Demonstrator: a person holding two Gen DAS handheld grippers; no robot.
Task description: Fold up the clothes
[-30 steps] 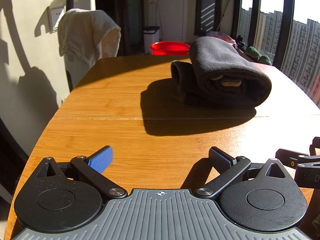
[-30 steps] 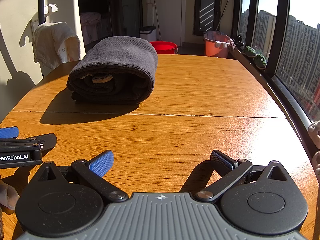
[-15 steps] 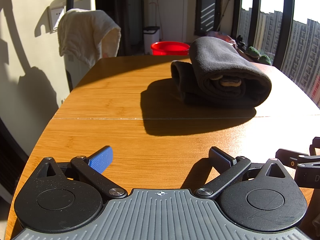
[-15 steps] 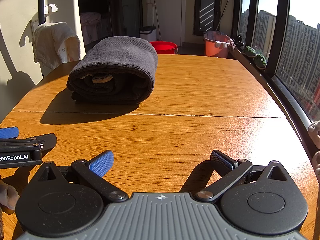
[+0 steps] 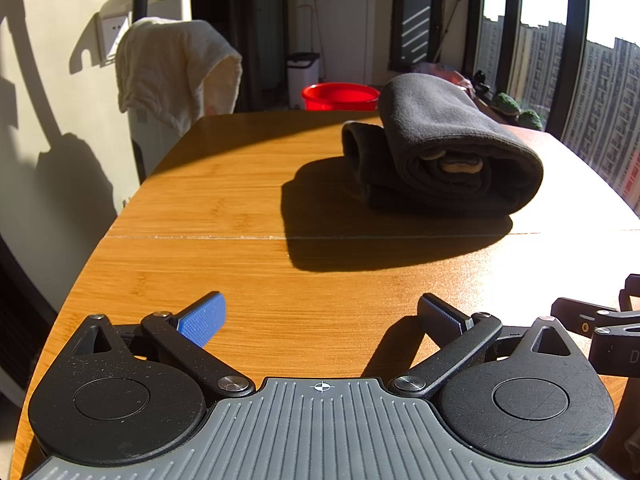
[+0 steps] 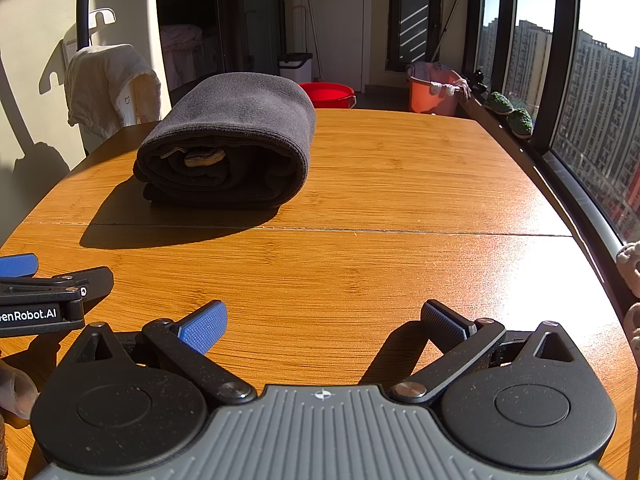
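Left wrist view: your left gripper [image 5: 320, 312] rests wide-jawed, empty, near the folded dark garment [image 5: 444, 152] on the wooden table [image 5: 224, 200]; your right gripper [image 6: 324, 320] likewise.

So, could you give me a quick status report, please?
Left gripper open, empty; right gripper likewise. Dark garment folded on table. Nothing in the way.

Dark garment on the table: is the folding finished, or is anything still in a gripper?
Done: the dark garment lies folded into a thick bundle on the wooden table. In hand: nothing; the left gripper and right gripper are both open, apart from it. Left: no other unfolded clothes show on the table.
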